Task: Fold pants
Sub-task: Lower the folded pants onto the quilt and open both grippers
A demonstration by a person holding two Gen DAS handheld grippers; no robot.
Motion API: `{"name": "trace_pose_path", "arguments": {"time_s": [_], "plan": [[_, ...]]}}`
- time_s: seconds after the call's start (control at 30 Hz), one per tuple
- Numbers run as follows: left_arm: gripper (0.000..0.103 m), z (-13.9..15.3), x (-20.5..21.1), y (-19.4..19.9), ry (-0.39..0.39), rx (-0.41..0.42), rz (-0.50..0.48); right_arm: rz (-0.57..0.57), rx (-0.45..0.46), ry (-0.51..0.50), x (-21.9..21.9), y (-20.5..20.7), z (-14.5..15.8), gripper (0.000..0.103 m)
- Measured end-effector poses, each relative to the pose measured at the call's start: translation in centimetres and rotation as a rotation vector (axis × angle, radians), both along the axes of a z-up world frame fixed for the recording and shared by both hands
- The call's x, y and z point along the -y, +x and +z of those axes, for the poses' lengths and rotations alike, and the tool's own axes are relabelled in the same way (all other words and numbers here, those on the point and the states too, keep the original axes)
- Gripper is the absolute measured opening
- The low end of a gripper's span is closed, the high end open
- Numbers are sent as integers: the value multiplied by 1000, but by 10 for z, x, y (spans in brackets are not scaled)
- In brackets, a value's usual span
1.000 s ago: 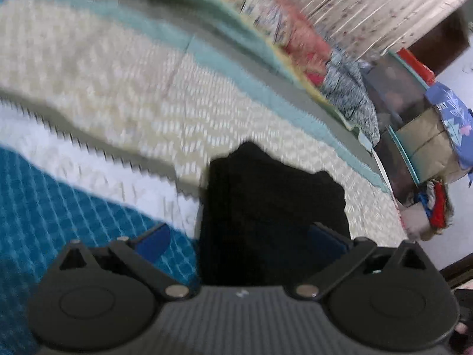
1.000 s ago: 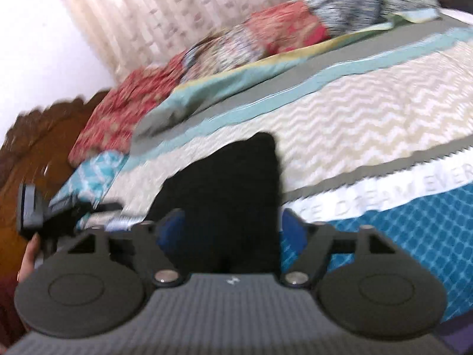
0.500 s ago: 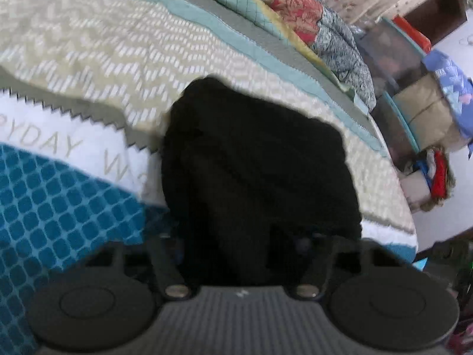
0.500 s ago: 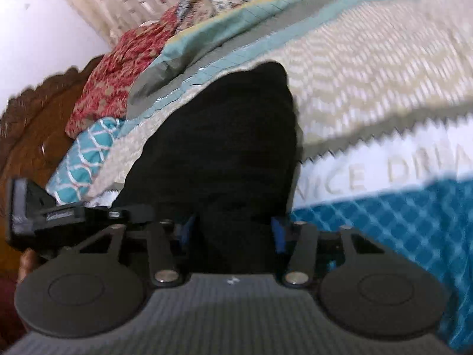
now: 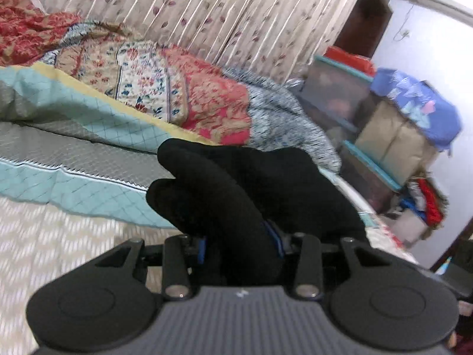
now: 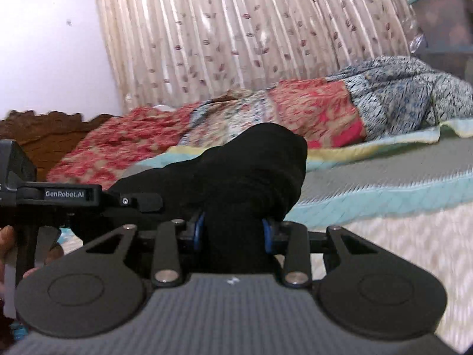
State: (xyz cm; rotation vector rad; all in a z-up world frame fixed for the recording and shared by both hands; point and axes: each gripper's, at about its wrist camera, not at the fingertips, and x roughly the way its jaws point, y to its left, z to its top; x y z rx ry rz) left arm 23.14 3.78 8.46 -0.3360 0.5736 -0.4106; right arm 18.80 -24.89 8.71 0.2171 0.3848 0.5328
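The black pants [image 5: 236, 189] are a thick folded bundle, lifted off the bed. My left gripper [image 5: 241, 244] is shut on the near edge of the bundle, its blue pads pressed into the cloth. My right gripper [image 6: 233, 233] is shut on the other side of the same pants [image 6: 236, 171]. The other gripper shows at the left of the right wrist view [image 6: 59, 198]. The fingertips are hidden in the black cloth.
The bed carries a teal, grey and cream zigzag bedspread [image 5: 74, 183]. A heap of patterned quilts [image 5: 183, 88] lies at the far side under a floral curtain [image 6: 236, 29]. Storage boxes and bags [image 5: 384, 112] stand at the right. A carved wooden headboard [image 6: 44, 130] is at the left.
Both grippers closed on the folded pants and lifted the bundle off the bedspread. The views tilted up from the bed surface toward the curtain.
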Motion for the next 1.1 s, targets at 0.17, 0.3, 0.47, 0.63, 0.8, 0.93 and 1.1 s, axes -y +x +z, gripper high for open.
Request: {"name": "trace_pose_path", "arguments": {"time_s": [0.17, 0.3, 0.47, 0.63, 0.8, 0.93, 1.1], "plan": [[36, -61, 5, 67, 40, -130, 50, -39, -77, -45, -3, 68, -44, 39], [57, -97, 9, 82, 122, -202, 97, -81, -201, -59, -7, 93, -77, 42], [81, -87, 2, 63, 163, -257, 177, -181, -308, -48, -3, 82, -75, 60], [91, -58, 2, -7, 176, -246, 258, -235, -268, -41, 8, 17, -46, 75], [100, -39, 22, -89, 297, -238, 234, -219, -270, -50, 12, -74, -34, 75], [103, -28, 38, -143, 350, -233, 240, -199, -269, -58, 13, -135, -29, 80], [103, -23, 47, -197, 360, -256, 265, -216, -308, -31, 16, -188, -29, 86]]}}
